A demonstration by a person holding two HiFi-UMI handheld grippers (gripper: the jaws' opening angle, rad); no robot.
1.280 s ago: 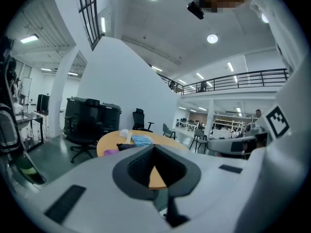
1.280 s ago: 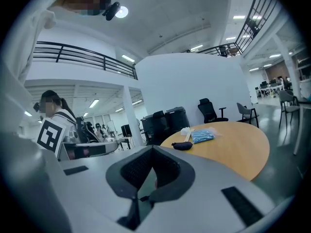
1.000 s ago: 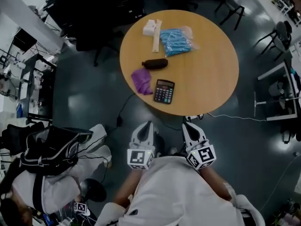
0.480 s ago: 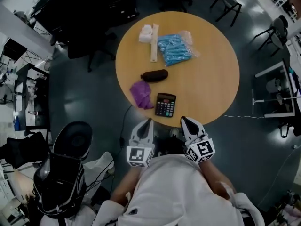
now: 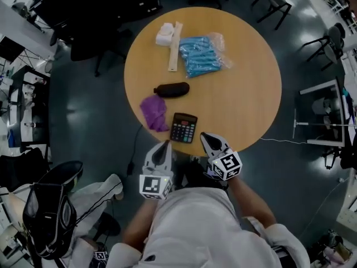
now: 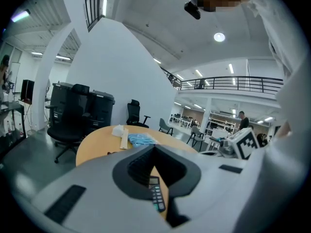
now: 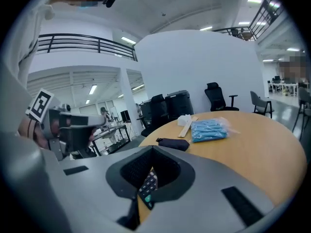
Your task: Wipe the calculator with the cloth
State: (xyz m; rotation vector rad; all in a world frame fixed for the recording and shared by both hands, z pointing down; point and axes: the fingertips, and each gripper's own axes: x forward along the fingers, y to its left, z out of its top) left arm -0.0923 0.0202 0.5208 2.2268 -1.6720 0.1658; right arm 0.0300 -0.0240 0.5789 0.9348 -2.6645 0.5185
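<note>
A black calculator (image 5: 183,128) lies near the front edge of the round wooden table (image 5: 245,94). Just to its left is the crumpled purple cloth (image 5: 154,112). My left gripper (image 5: 165,143) is shut and empty, just short of the table's edge below the cloth and calculator. My right gripper (image 5: 205,136) is also shut and empty, at the table's edge just right of the calculator. In the left gripper view the calculator (image 6: 156,196) shows past the shut left gripper (image 6: 154,150). In the right gripper view the calculator (image 7: 147,185) lies just beyond the shut right gripper (image 7: 153,150).
Farther back on the table are a dark pouch (image 5: 171,89), a blue packet (image 5: 201,54), a wooden strip (image 5: 174,39) and a white wad (image 5: 164,34). Black office chairs (image 5: 106,21) stand behind. A black bag (image 5: 47,208) and a cable (image 5: 135,147) lie on the floor at left.
Both grippers have moved forward to the table's front edge; the right one now sits beside the calculator. The table has shifted nearer and leftward in the head view. The jaws stay shut.
</note>
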